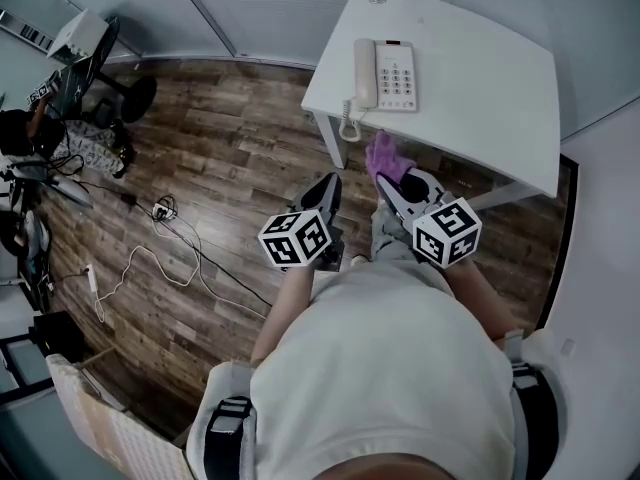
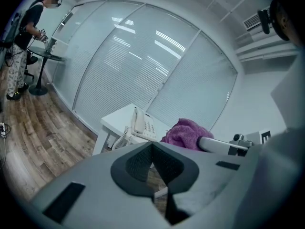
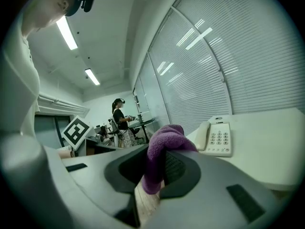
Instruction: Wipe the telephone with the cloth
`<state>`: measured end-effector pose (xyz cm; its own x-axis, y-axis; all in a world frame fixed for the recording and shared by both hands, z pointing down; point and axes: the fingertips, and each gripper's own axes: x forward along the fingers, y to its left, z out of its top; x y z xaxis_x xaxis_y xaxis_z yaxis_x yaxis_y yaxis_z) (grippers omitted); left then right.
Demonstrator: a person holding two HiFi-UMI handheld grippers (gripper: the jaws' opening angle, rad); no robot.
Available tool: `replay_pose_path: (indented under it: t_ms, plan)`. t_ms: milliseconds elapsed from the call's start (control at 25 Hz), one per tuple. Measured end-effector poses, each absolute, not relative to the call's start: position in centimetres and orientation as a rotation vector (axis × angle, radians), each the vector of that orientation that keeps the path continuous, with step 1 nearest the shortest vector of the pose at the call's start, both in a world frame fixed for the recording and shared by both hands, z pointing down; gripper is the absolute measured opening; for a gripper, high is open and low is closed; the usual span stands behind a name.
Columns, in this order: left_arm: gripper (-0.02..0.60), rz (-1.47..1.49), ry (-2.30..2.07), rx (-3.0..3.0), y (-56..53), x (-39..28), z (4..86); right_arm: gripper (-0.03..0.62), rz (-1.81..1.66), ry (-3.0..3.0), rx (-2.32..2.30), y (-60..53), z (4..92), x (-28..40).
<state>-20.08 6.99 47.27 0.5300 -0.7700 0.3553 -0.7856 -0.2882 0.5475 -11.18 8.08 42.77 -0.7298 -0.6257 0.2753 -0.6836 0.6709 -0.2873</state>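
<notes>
Trailing cables (image 1: 163,210); telephone (image 1: 388,74) on white table (image 1: 490,98)

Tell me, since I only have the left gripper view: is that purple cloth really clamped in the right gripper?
Observer: Yes. The right gripper view shows the right gripper shut on the cloth, which bulges out above its jaws.
Operator: Is it touching the telephone?
Observer: No. In the head view the cloth sits apart from the telephone, just off the near edge of the table.
</notes>
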Motion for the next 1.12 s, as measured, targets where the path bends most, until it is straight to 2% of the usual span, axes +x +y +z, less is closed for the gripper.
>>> replay_pose_path:
  t_ms: [1120]
  plan:
    - [0.020,0.007,-1.261,2.092,7.4,-20.3,46.4,0.069,0.494,-2.779,1.015,9.0,41.5,-12.3]
